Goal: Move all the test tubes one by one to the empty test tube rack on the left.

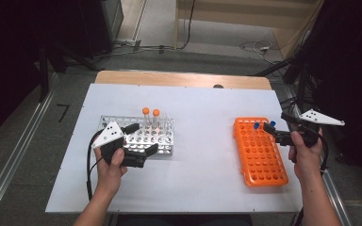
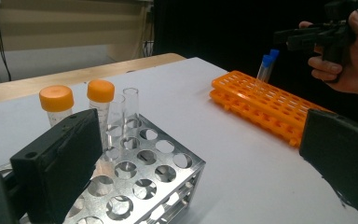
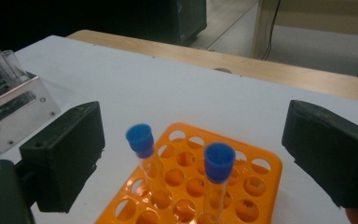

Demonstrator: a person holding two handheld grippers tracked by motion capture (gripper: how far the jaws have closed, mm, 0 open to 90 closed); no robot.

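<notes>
Two blue tubes (image 3: 216, 179) stand in orange rack (image 1: 259, 150); orange tubes (image 1: 151, 117) wait in metal rack (image 1: 143, 136); left gripper (image 1: 143, 139) and right gripper (image 1: 275, 131) spread, empty.

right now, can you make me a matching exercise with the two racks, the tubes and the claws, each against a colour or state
Things:
1. metal rack
2. plastic rack
3. tubes in plastic rack
4. right claw

Colour or state:
a. blue caps
b. open, holding nothing
c. orange, all over
d. silver, holds orange-capped tubes

Pairs: 1-d, 2-c, 3-a, 4-b
</notes>
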